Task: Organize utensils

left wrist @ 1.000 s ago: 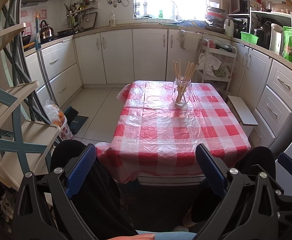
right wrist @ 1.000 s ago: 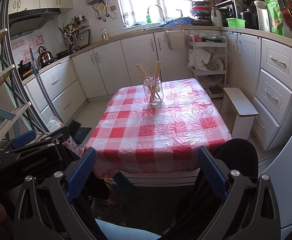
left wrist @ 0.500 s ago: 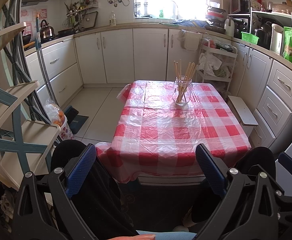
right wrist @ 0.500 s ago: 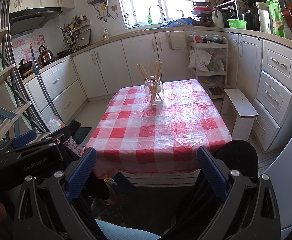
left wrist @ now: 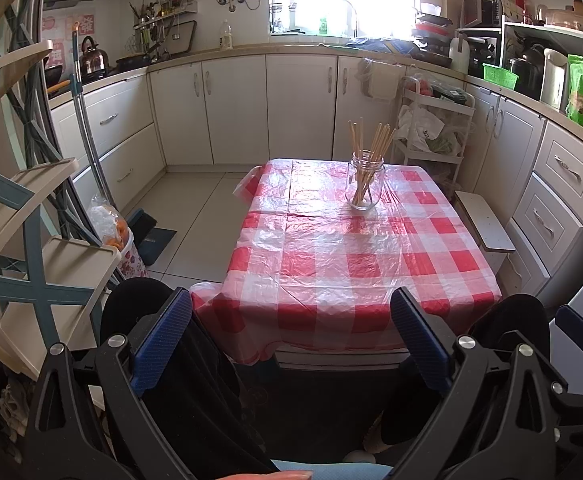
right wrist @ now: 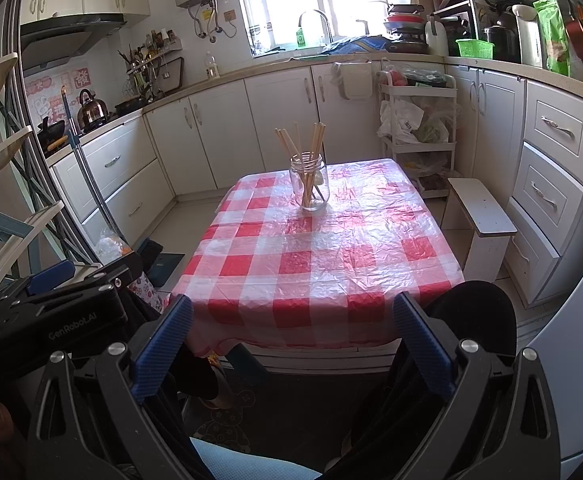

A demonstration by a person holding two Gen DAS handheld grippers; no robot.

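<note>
Fingers (left wrist: 163, 340) apart (both grippers), low

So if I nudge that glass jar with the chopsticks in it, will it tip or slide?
The glass jar looks tall and narrow, with chopsticks leaning above its rim, so probably top-heavy. The plastic-covered tablecloth looks slick and wrinkled, so it may slide, then catch.

One glass jar (left wrist: 364, 184) is seen on the table (left wrist: 331, 264), toward its far edge. Wooden chopsticks (left wrist: 371, 148) are stood in it; roughly eight to ten can be made out, the exact count being hidden where they overlap. One white stool (left wrist: 483, 222) is placed beside the table's right edge. One white trolley (left wrist: 431, 128) with three tiers is found past the far right corner. One kettle (left wrist: 91, 58) is counted on the counter. Two grippers are counted, the left gripper (left wrist: 291, 316) and the right gripper (right wrist: 291, 320).
</note>
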